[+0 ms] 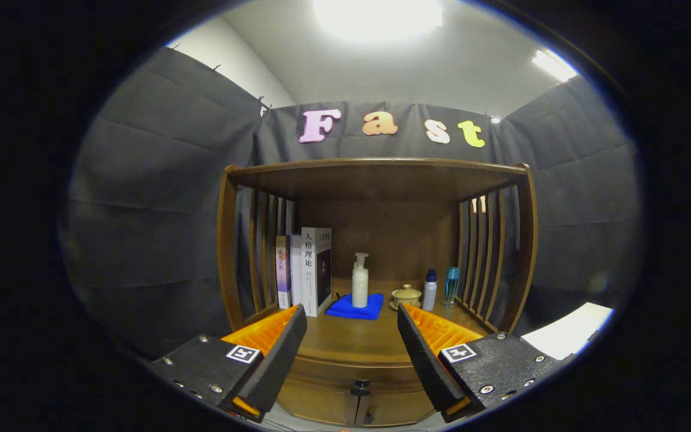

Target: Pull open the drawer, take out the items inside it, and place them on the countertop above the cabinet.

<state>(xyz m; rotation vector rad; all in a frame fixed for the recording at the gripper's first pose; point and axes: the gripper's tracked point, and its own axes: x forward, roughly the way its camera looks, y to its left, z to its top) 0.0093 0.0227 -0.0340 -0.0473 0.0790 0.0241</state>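
A brown wooden cabinet stands ahead, with a countertop (351, 342) under a slatted hutch. Below the countertop's front edge runs the drawer front (345, 375), shut, with a small dark knob (361, 386) low between my fingers. My gripper (351, 336) is open, held a little back from the cabinet, with nothing between its fingers. What lies inside the drawer is hidden.
On the countertop stand upright books (309, 270) at the left, a white pump bottle (360, 282) on a folded blue cloth (355, 307), a lidded cup (406, 296), a white bottle (429, 291) and a teal bottle (451, 286). A white sheet (567, 330) lies right of the cabinet.
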